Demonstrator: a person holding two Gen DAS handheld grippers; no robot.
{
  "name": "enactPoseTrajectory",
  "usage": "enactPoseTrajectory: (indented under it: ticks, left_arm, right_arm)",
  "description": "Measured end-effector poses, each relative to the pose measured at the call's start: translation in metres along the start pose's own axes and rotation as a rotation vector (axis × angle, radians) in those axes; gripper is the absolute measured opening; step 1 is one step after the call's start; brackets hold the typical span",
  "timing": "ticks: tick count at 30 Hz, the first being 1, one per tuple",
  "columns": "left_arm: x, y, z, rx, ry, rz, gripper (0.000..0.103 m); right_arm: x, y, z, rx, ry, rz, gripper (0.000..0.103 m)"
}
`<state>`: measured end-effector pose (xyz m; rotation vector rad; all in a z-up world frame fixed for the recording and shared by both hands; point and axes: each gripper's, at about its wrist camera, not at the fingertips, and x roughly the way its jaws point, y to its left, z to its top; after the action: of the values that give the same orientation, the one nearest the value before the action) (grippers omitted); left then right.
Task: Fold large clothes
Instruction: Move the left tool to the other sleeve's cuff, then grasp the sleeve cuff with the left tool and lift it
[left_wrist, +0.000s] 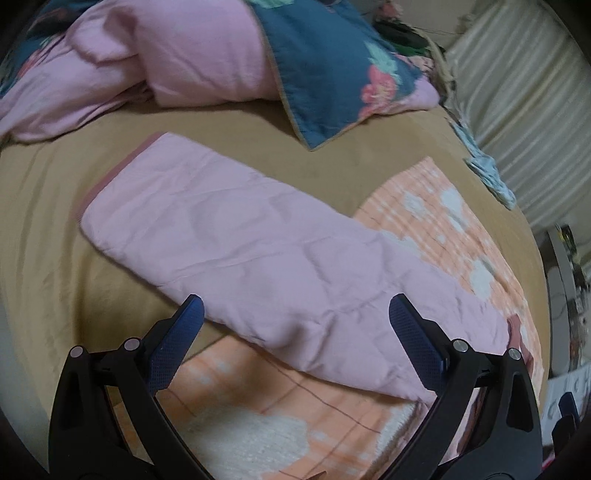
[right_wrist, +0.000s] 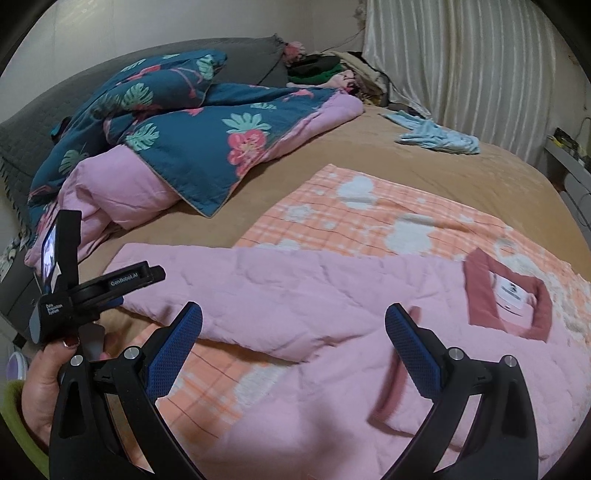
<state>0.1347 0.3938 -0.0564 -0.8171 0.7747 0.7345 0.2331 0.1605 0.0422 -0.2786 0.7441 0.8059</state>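
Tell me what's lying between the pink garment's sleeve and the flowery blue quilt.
Only bare tan bedsheet separates the pink garment from the blue floral quilt; both wrist views show it.

A tan-sheeted bed (right_wrist: 424, 173) carries an orange checked blanket (right_wrist: 369, 221) and floral quilt (right_wrist: 192, 144).

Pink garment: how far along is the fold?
Done: pink garment lies flat on the orange checked blanket, one sleeve spread out to the side. In hand: nothing; left gripper and right gripper are both open above it. Left: every fold, apparently.
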Motion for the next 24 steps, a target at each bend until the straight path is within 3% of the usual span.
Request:
enactPoseTrajectory:
  ticks: [12, 16, 19, 24]
  left_arm:
    - [0.037, 0.05, 0.001, -0.192, 0.076, 0.079, 0.094]
    - [0.049, 0.063, 0.002, -0.261, 0.083, 0.039, 0.094]
    - [0.057, 0.068, 0.007, -0.276, 0.074, 0.05, 0.094]
    - [0.061, 0.073, 0.017, -0.299, 0.013, 0.039, 0.092]
  right_arm:
    - [0.037, 0.026, 0.005, -0.025, 0.054, 0.036, 0.099]
    - [0.037, 0.016, -0.004, -0.002, 0.058, 0.03, 0.099]
    - [0.032, 0.0, -0.013, 0.044, 0.059, 0.023, 0.099]
    - [0.017, -0.03, -0.032, 0.112, 0.059, -0.012, 0.099]
